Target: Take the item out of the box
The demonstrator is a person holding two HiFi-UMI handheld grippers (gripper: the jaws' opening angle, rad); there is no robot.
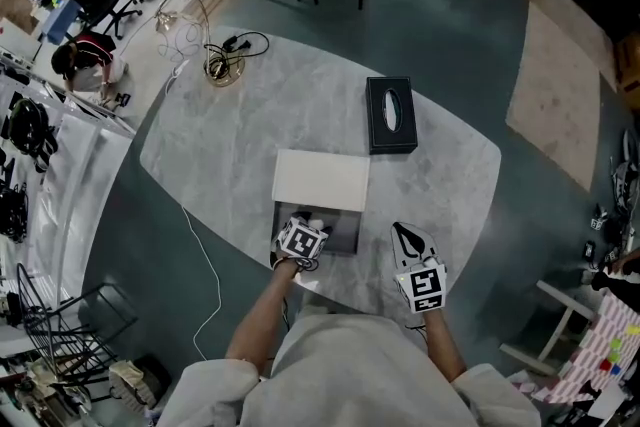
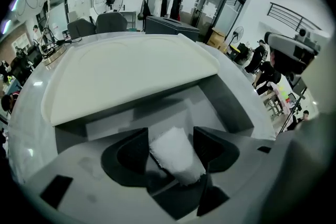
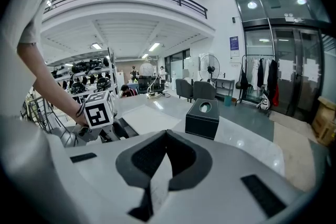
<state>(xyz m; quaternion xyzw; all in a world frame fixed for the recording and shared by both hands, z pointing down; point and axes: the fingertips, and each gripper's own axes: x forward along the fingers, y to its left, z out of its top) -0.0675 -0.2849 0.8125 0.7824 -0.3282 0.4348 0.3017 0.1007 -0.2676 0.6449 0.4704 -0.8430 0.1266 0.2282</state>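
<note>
One open box (image 1: 345,231) is set at the near edge of the worktop (image 1: 220,155), its white lid (image 1: 320,180) folded back toward the middle. One white, cloth-like item (image 2: 176,157) is seen in the box, between the spread jaws of the left gripper (image 2: 170,131); no pad is seen pressing on it. The right gripper (image 3: 166,138) is held over the near edge, right of the box, its jaws pressed together on nothing. One black tissue box (image 1: 390,115) is placed beyond the lid.
</note>
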